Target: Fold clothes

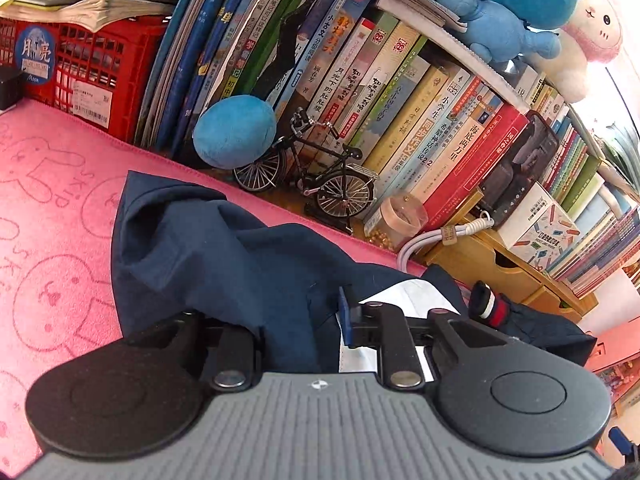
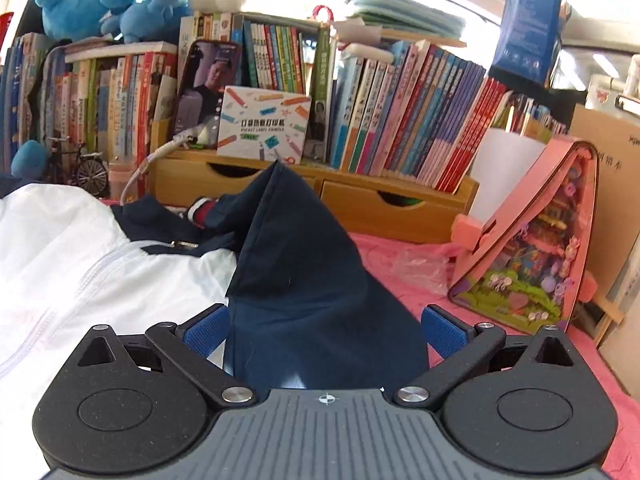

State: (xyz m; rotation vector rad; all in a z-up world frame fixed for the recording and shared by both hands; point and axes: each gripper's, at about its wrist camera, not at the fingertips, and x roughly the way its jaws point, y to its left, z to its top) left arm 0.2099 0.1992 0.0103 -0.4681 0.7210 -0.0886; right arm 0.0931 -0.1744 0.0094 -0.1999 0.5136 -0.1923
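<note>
Left gripper (image 1: 304,320) jaws: drawn together, navy cloth bunched between them, so it reads as a pinch on the navy garment (image 1: 224,264). Only one blue pad (image 1: 346,316) shows; the other is buried under the fold, so pad contact on that side can't be confirmed by eye.

Right gripper (image 2: 326,334) jaws: spread wide, blue pads (image 2: 208,330) well apart on either side of a peaked fold of the same navy garment (image 2: 304,276). Cloth sits between the fingers and drapes over the gripper body; pads look clear of it, though the fabric edge runs close by the left-hand pad.

Location: garment lies rumpled on the pink towel (image 1: 52,216) covering the table, in front of the row of books (image 1: 384,92). White part of the garment (image 2: 80,256) with a zipper line fills the left of the right wrist view; in the left wrist view only a sliver shows behind the linkage. Striped cuff (image 1: 486,304) pokes up just beyond the left gripper.

Hard to read:
- Overall garment shape, too crumpled and cut off by both gripper bodies.
- Whether white and navy are one piece or two.
- Model bicycle (image 1: 320,176) and blue plush ball (image 1: 234,132) stand at the towel's far edge, clear of the cloth.
</note>
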